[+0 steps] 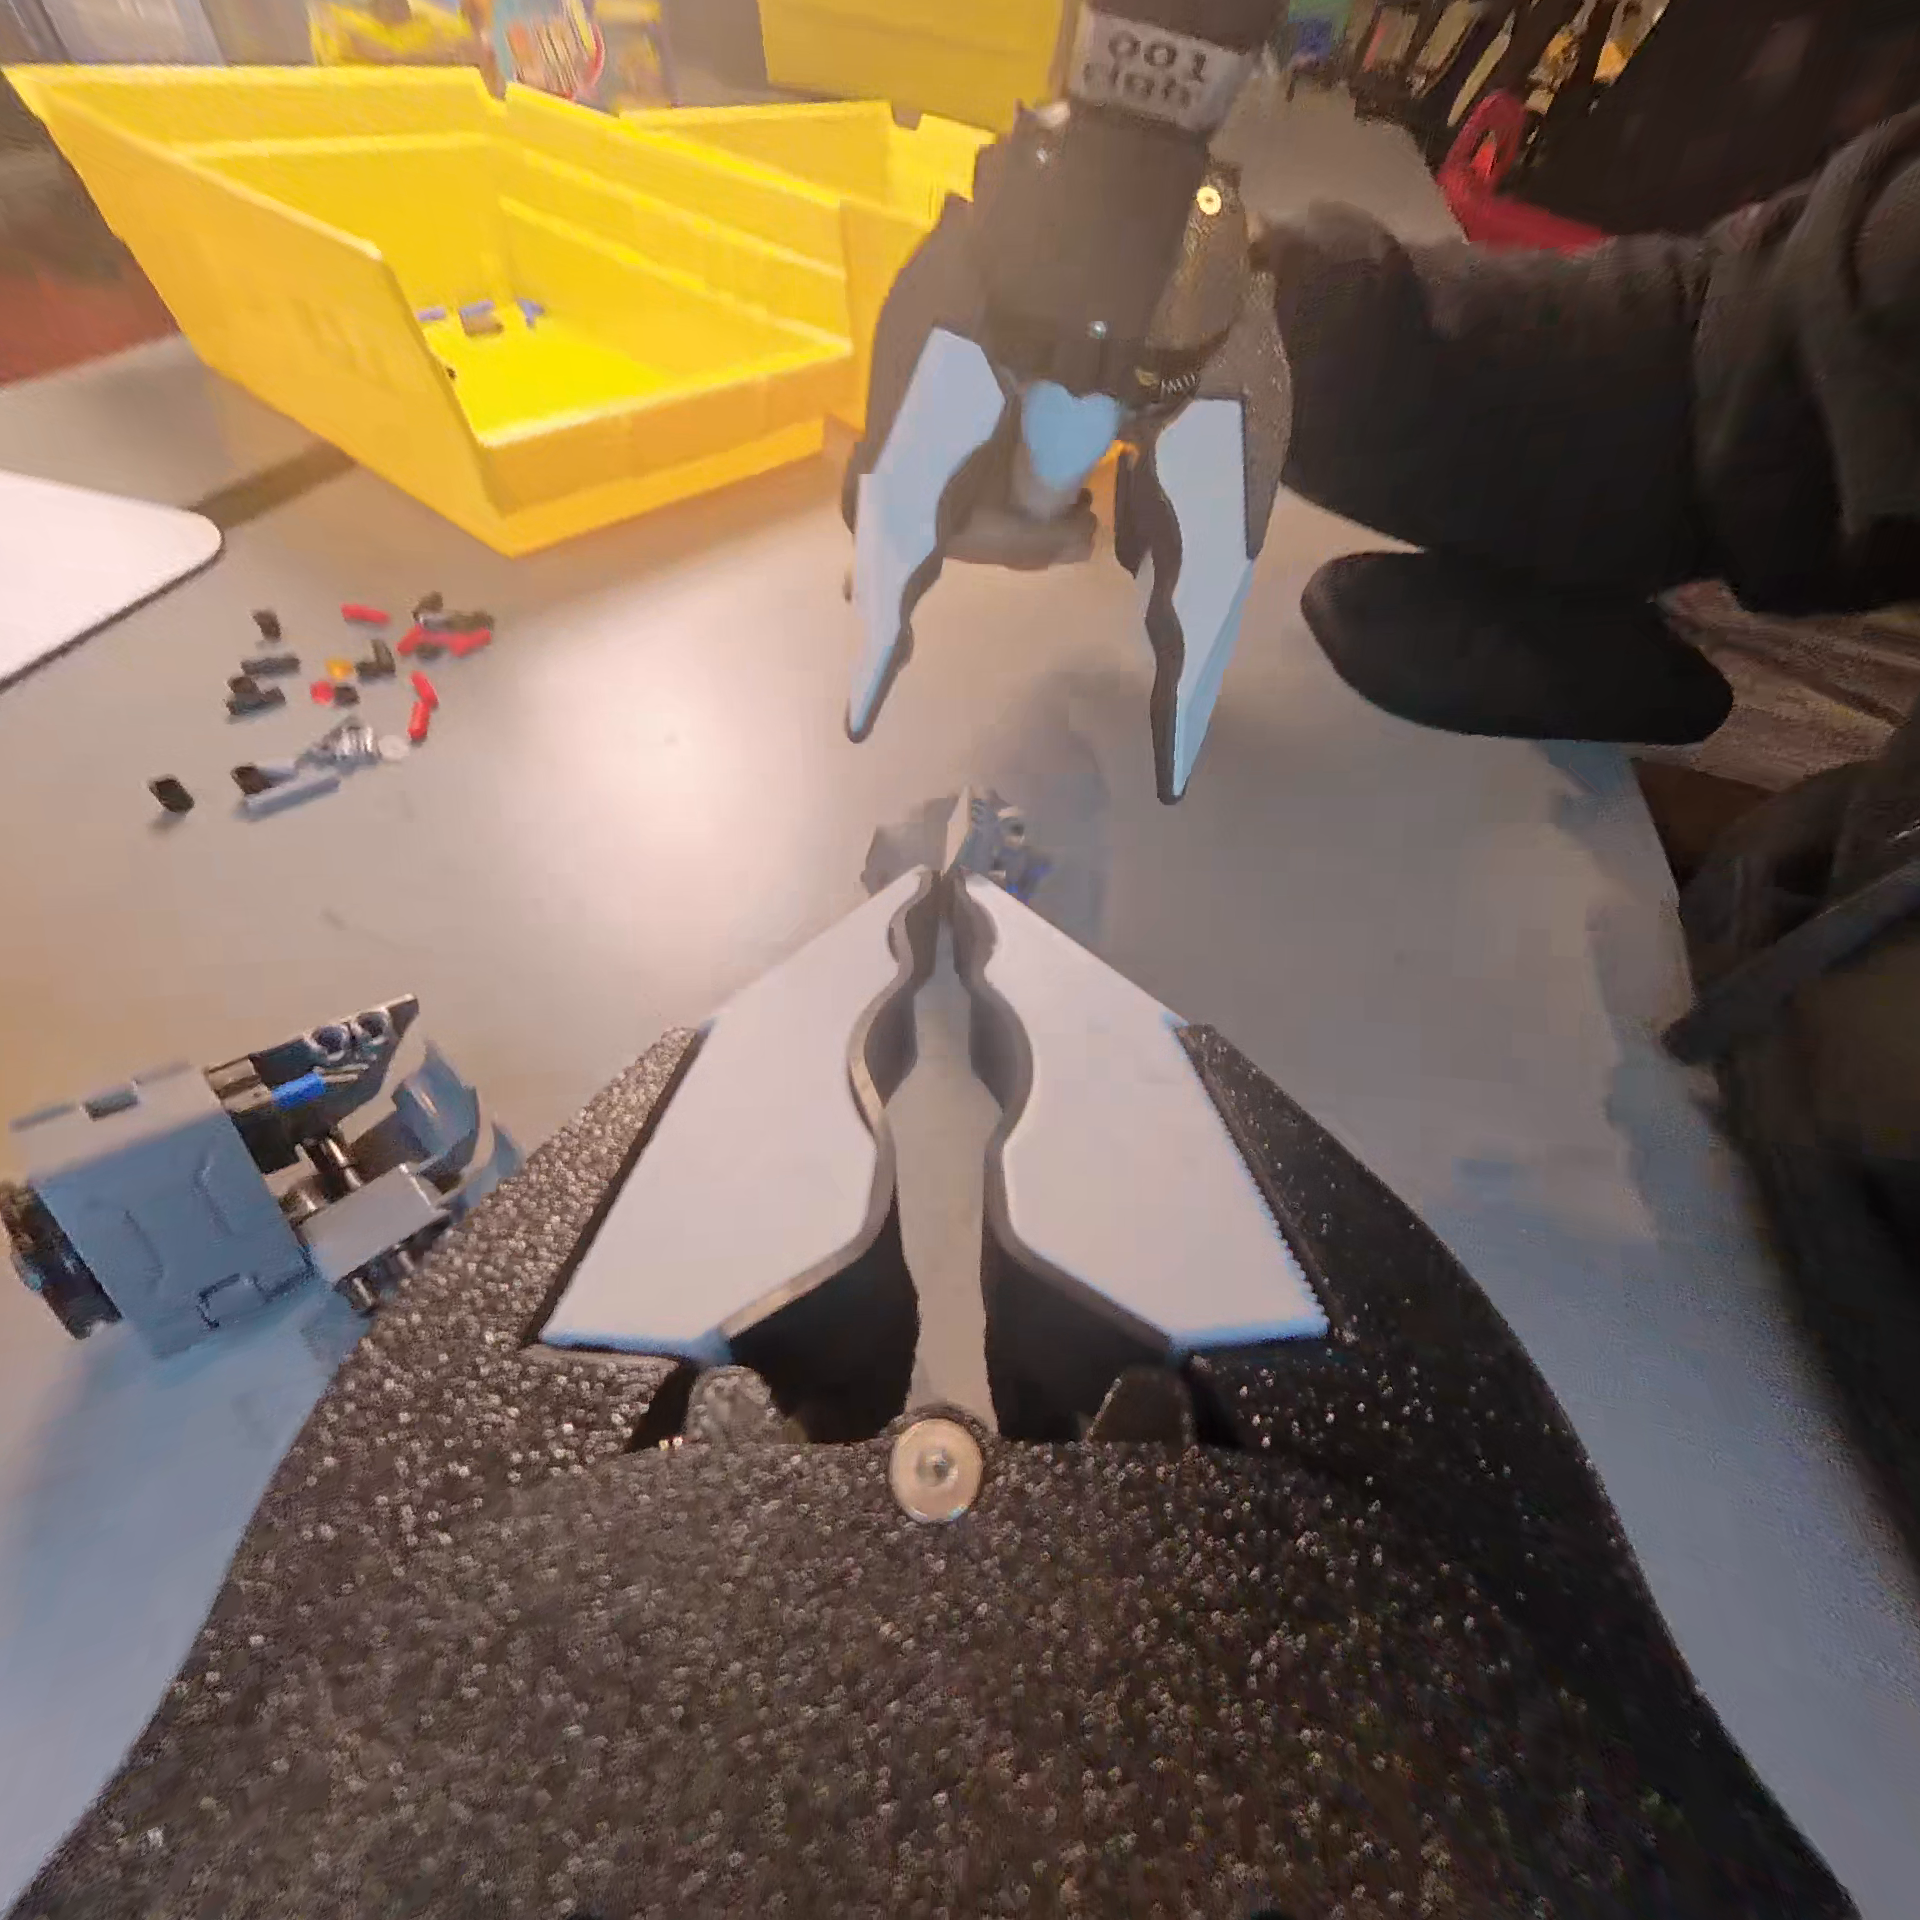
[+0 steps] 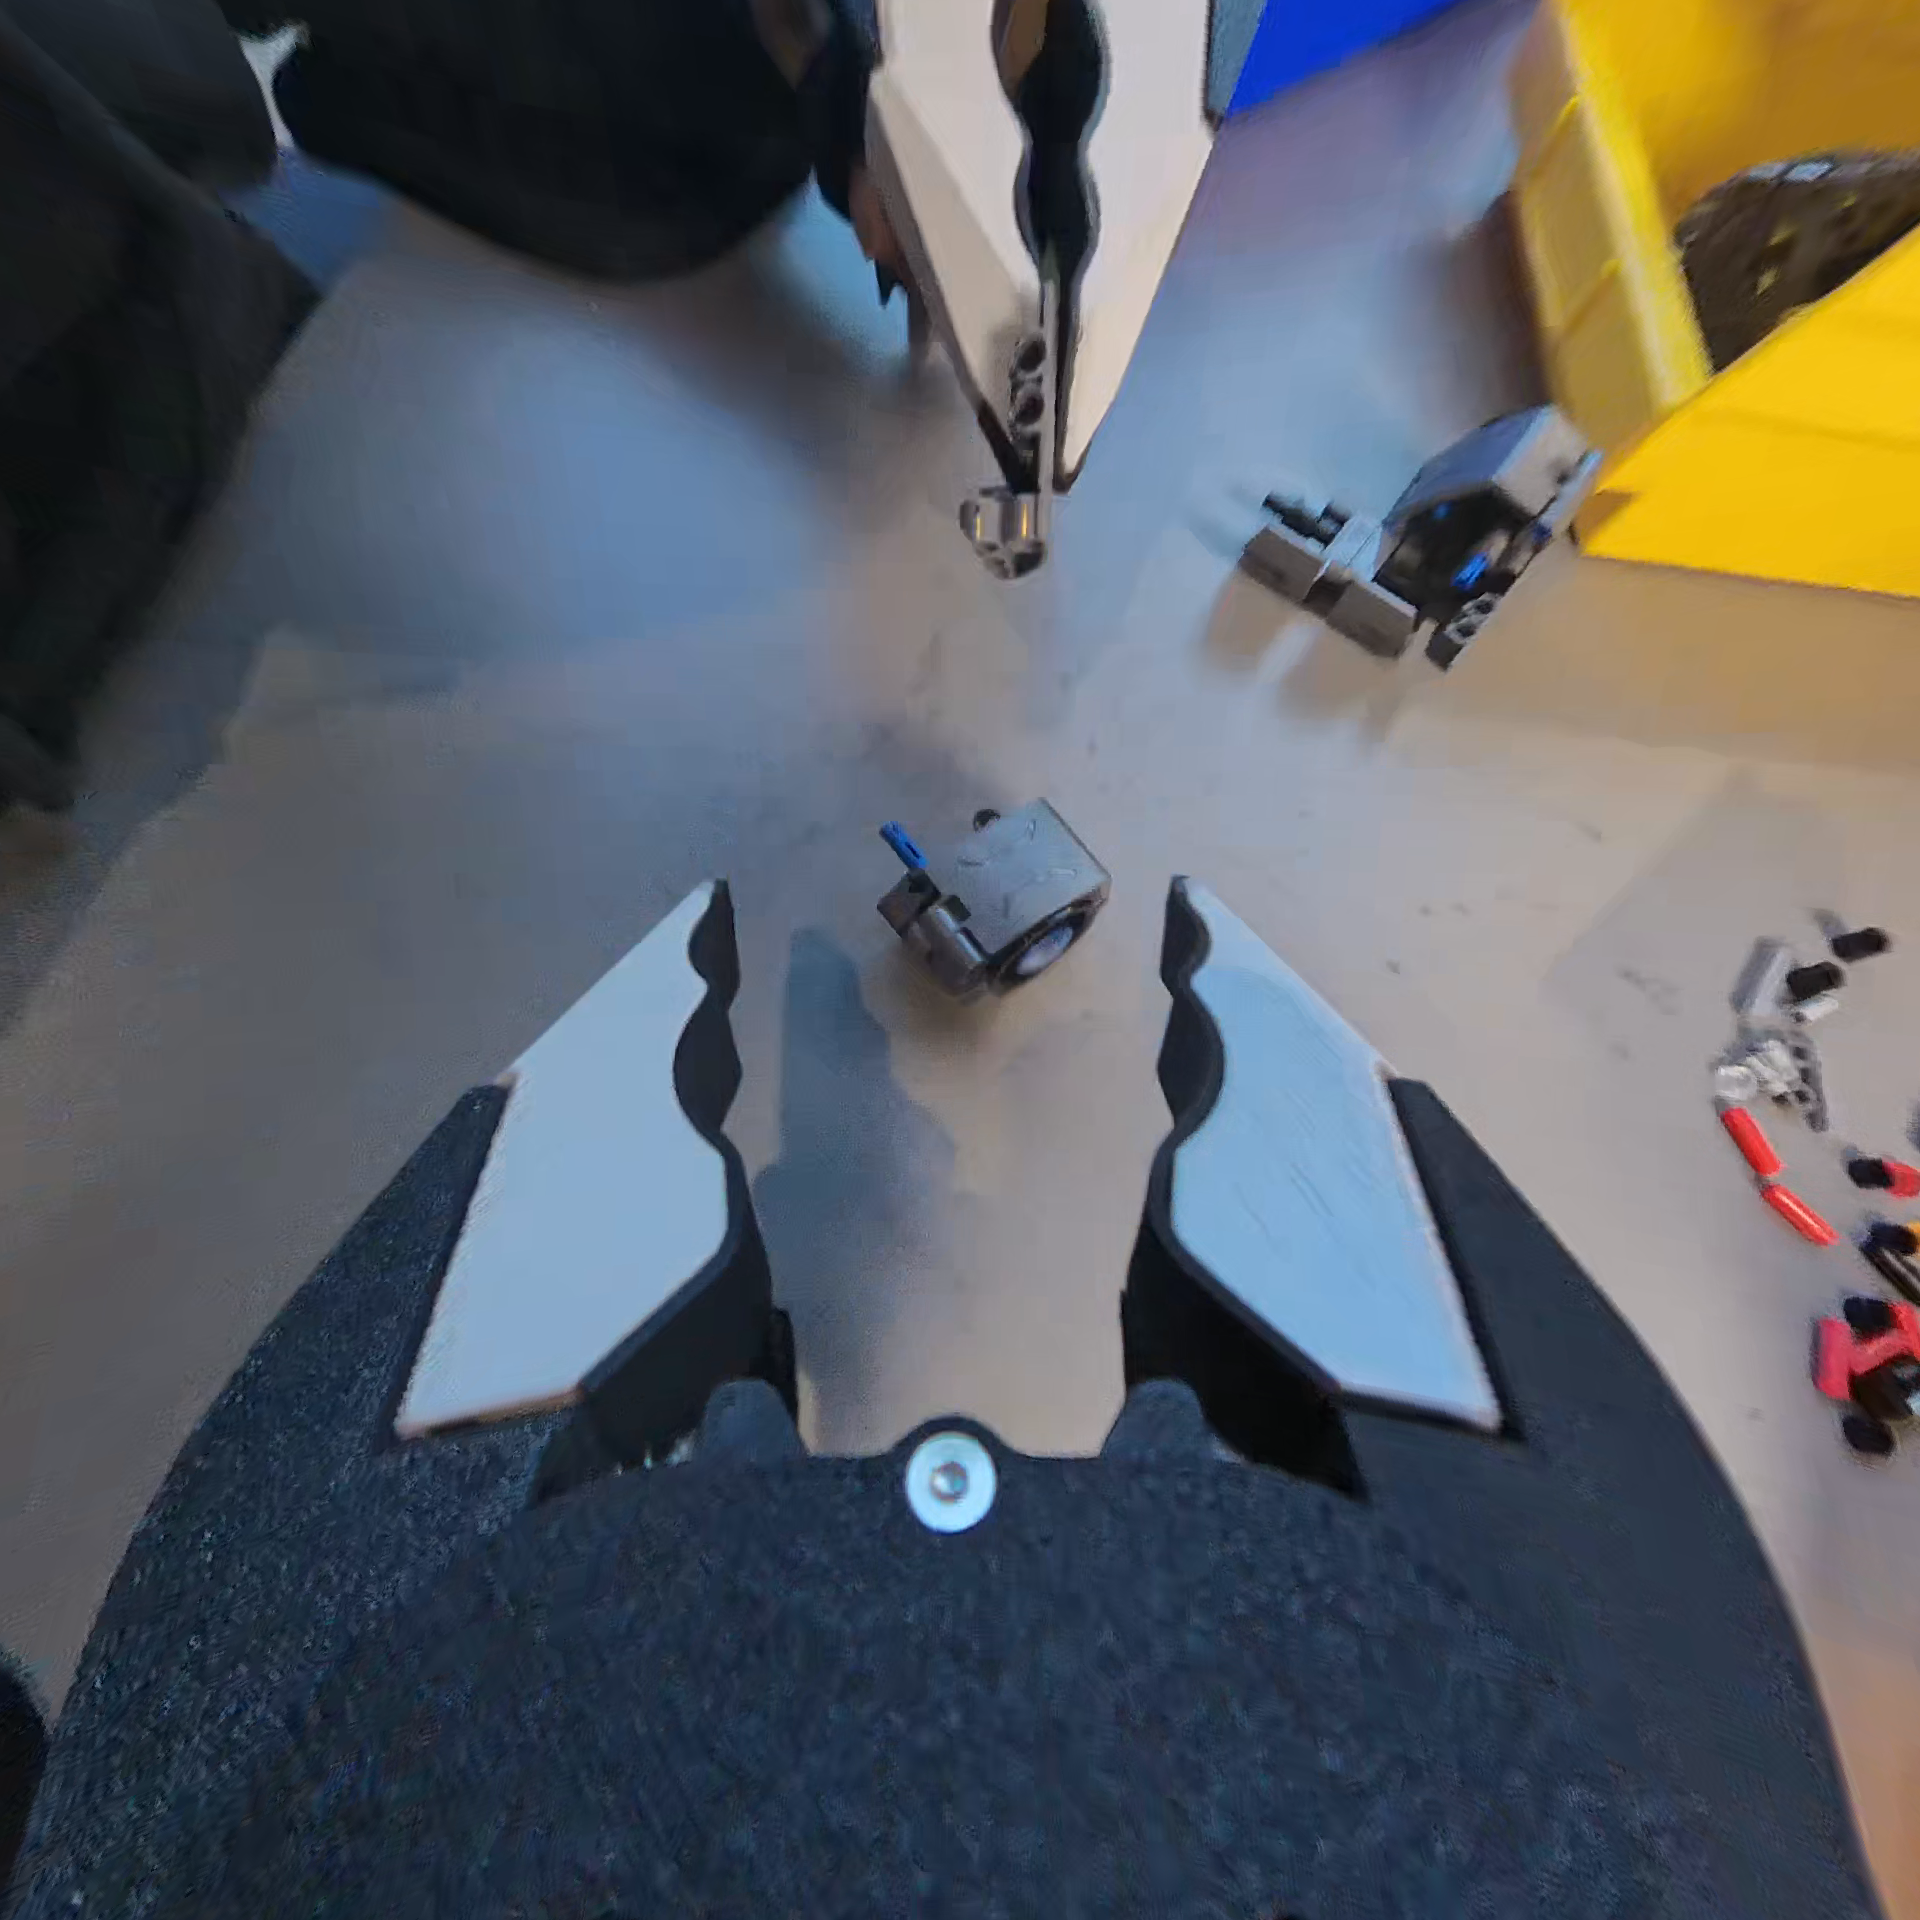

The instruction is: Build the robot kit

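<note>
Grey holed connector (image 2: 1006, 532), short and rounded at the end, clamped between the closed tips of the left tongs (image 1: 943, 885); held just above the table (image 1: 623, 935), sticking out past the fingertips. Blurred, so finer detail not readable.

Right tongs (image 2: 948, 894) spread wide and empty, gripped by a black-gloved hand (image 1: 1507, 416) and hovering with the tips pointing down, close to the left pair and facing it. Directly ahead of the open tips, lying on the table: small grey block (image 2: 997, 904), boxy with one rounded corner, a blue pin poking from its far left side. Not touched by either finger.

Off to the left in the left wrist view: larger grey and black assembly (image 1: 156, 1226) of hard plastic bricks, with a blue pin inside. Farther left, a scatter of small loose parts (image 1: 343, 675), red, black and grey, mostly pegs and short bars. Beyond them, yellow plastic bins (image 1: 312, 260), ribbed and open-fronted, with a few pieces inside. White sheet (image 1: 83, 561) with a rounded corner at the left edge.

Fingers faced with smooth pale plates, wavy along the inner edges; bodies rough, grainy black. Tabletop smooth, matt grey.
</note>
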A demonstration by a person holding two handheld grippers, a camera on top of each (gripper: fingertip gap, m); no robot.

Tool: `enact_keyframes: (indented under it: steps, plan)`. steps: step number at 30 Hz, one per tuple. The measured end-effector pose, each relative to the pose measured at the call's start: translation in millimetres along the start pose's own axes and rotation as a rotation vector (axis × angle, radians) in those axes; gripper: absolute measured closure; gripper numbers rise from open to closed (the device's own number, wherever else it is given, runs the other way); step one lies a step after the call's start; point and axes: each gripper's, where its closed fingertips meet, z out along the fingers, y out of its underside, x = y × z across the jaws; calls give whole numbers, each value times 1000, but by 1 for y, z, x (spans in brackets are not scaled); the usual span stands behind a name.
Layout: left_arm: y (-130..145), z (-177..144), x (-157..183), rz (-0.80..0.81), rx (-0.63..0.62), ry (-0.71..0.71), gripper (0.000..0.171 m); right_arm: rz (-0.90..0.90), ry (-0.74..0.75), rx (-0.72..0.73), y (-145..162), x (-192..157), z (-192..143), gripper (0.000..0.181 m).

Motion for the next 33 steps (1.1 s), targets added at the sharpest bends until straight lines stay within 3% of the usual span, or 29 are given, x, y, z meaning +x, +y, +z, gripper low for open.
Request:
enact_keyframes:
  steps: [5,8,9,17,21,33]
  plan:
    - [14,7,-6,-9,-74,-27,171,-88,-179,-141,20,6,31,97]
    - [19,8,-9,-42,-88,-35,171,-74,-257,-163,27,0,39,126]
    - [19,8,-9,-54,-85,-37,171,-48,-255,-149,25,-3,39,126]
    - [-6,8,-5,-181,66,-7,171,311,195,147,-7,11,13,127]
    - [-3,12,-2,-240,65,22,171,346,346,157,-14,20,6,127]
    - [-10,15,-1,-406,129,84,171,345,362,198,-21,22,2,127]
